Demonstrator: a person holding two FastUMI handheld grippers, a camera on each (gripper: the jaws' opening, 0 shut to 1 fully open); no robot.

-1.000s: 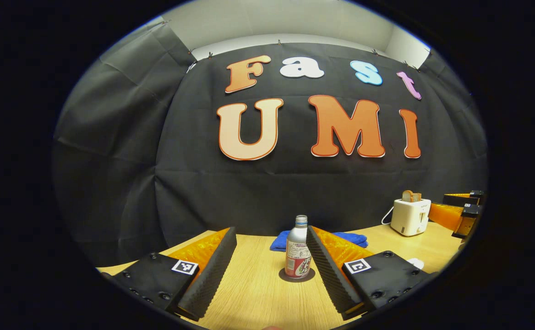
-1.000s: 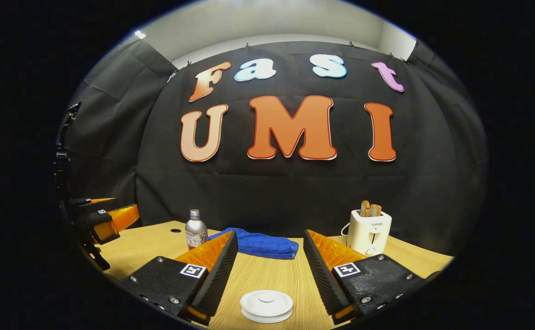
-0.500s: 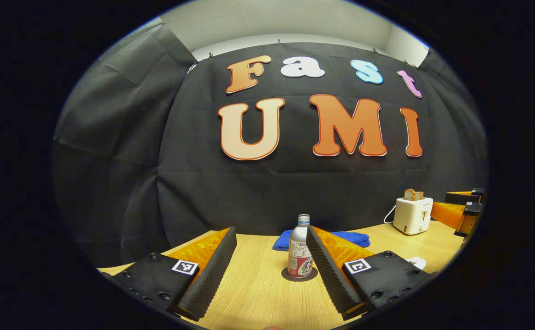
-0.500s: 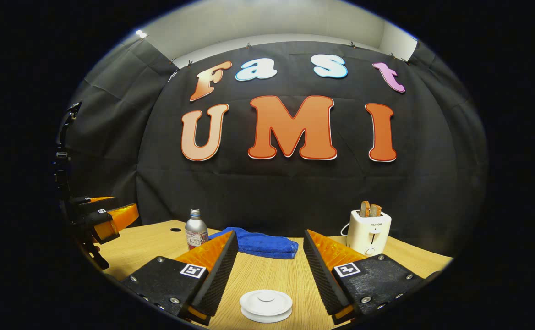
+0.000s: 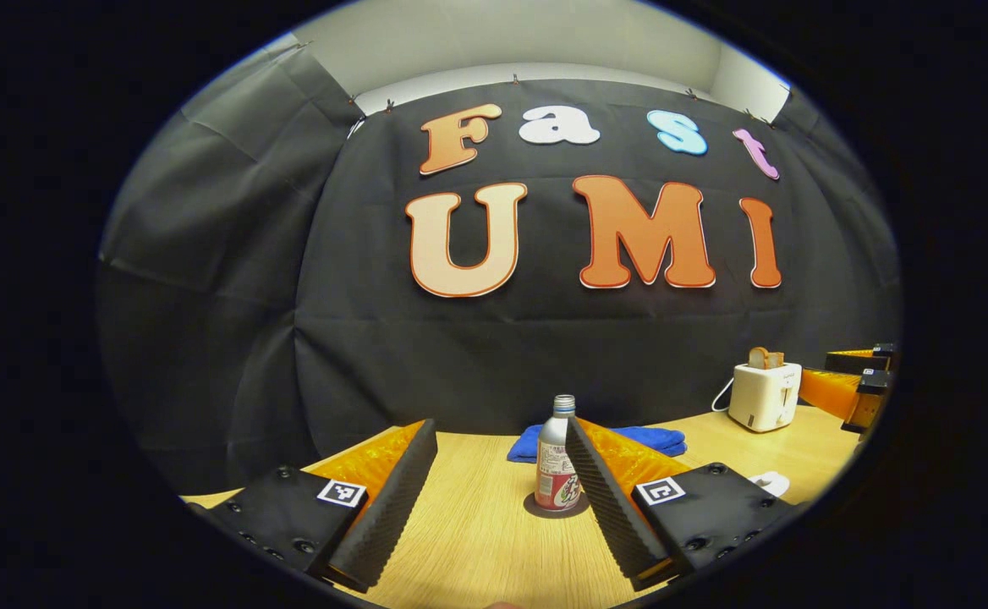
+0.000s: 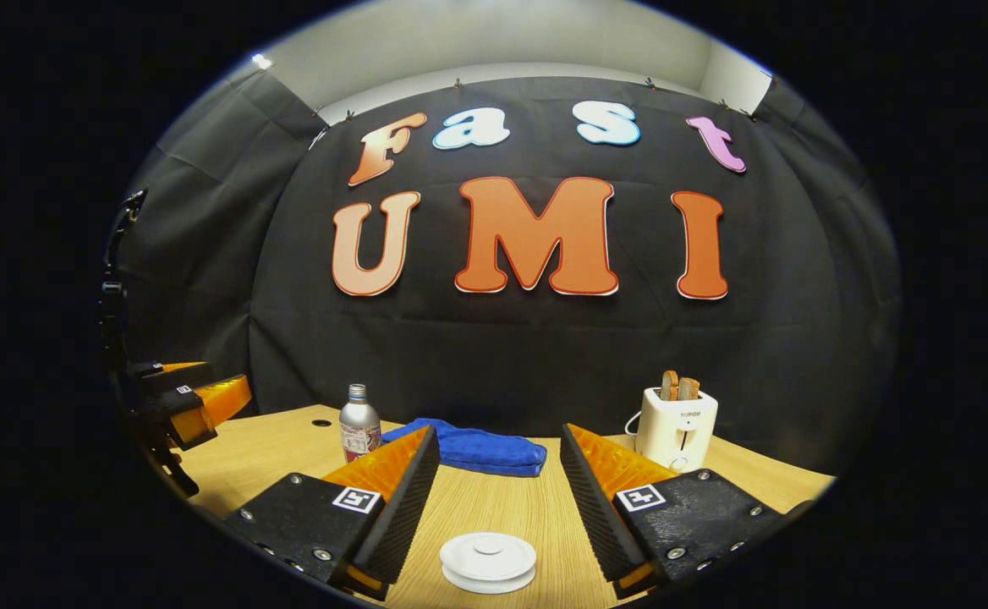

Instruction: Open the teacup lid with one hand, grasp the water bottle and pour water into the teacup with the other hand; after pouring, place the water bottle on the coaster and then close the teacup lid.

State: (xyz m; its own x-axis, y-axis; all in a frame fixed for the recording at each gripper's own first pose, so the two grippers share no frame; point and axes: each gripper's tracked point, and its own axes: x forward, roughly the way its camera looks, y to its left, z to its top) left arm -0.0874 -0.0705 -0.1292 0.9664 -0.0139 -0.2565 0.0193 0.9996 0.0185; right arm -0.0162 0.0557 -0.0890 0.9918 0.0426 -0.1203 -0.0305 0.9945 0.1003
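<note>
The water bottle (image 5: 555,457) is seen upright on a dark coaster (image 5: 555,507) on the counter (image 5: 477,541), ahead of the left hand-held gripper (image 5: 501,491), whose fingers are spread and empty; its smooth metal body is judged stiff but slippery, best taken at the labelled middle. The white teacup lid (image 6: 487,560) lies low between the spread fingers of the right hand-held gripper (image 6: 490,495), untouched; it is judged light, hard and breakable, best pinched by its rim.

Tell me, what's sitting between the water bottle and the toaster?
In the right gripper view, a folded blue cloth lies on the table between the water bottle and the toaster.
</note>
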